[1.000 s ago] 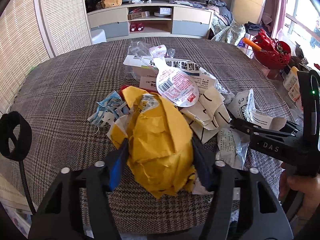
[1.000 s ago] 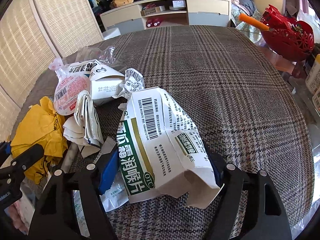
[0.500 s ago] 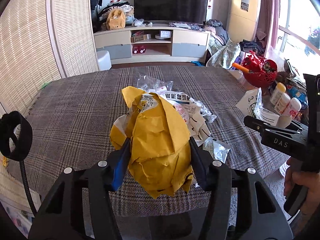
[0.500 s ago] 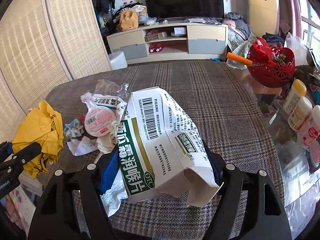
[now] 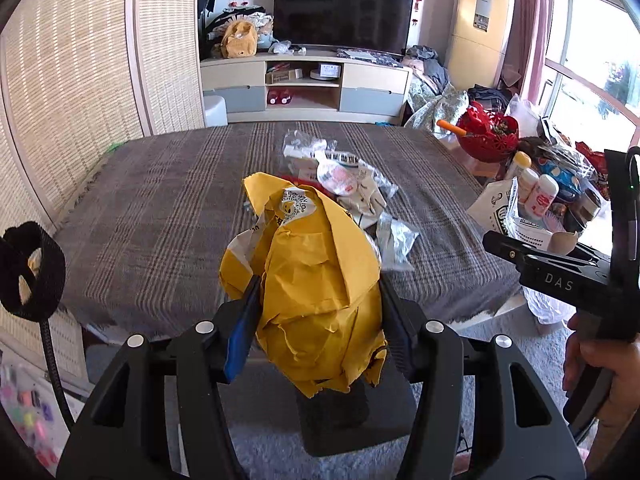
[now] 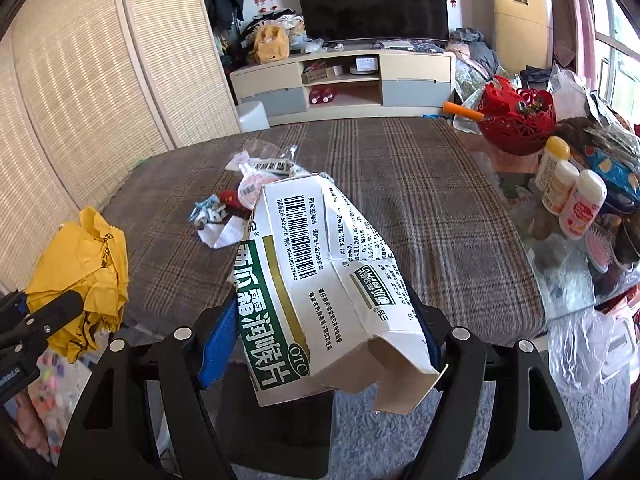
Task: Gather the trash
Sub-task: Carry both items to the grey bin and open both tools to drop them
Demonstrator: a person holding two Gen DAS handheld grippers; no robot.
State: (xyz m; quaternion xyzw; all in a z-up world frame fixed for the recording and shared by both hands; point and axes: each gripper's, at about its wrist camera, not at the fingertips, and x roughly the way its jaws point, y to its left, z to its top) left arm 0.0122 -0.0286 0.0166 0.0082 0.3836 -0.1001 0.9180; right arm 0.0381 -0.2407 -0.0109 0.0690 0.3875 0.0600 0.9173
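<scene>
1. The left gripper [image 5: 318, 316] clamps a crumpled yellow paper bag [image 5: 316, 280], clear of the table, likely for carrying to a bin.
2. The right gripper [image 6: 320, 328] pinches a flattened white medicine box [image 6: 320, 280] likewise.
3. More wrappers [image 5: 352, 184] litter the plaid tablecloth [image 5: 160, 208]; a TV [image 5: 342, 14] stands behind.

the left gripper [image 5: 318, 320] is a matte black plastic frame: two broad arms with triangular cut-outs, each carrying two round silver screws. its left finger [image 5: 240, 332] bears a bright blue pad; the right one is dark. at the far left a black fuzzy ring [image 5: 32, 272] sits on a thin black stalk. the right gripper [image 6: 320, 336] has the same black build, silver screws and blue left pad. seen from the left camera, its side reads "das" in pale letters, with a small green light above. a bare hand [image 5: 592, 364] wraps its black handle.
</scene>
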